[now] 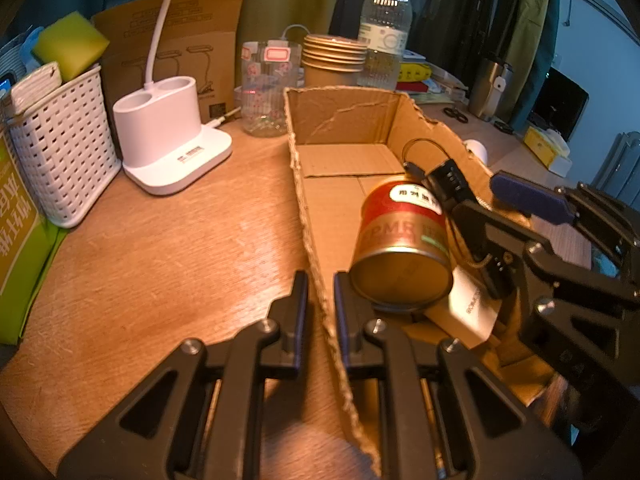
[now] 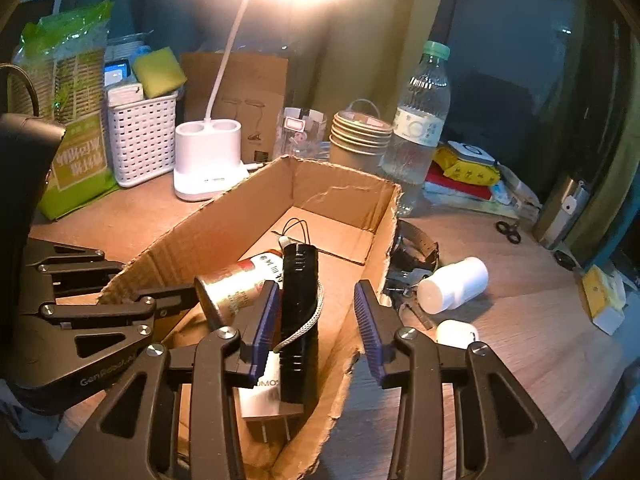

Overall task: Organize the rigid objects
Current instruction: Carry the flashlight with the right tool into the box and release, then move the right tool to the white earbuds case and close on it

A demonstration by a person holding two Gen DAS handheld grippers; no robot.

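Right wrist: right claw [image 2: 316,320] wide open around black flashlight [image 2: 298,320] (untouched) inside cardboard box [image 2: 224,216].

— What is carried by the wooden table [image 1: 168,248]?
— At centre, a cardboard box [image 1: 344,120]; upper left, a white basket [image 1: 64,152] and lamp base [image 1: 172,136]; a bottle [image 1: 384,32] is seen behind.
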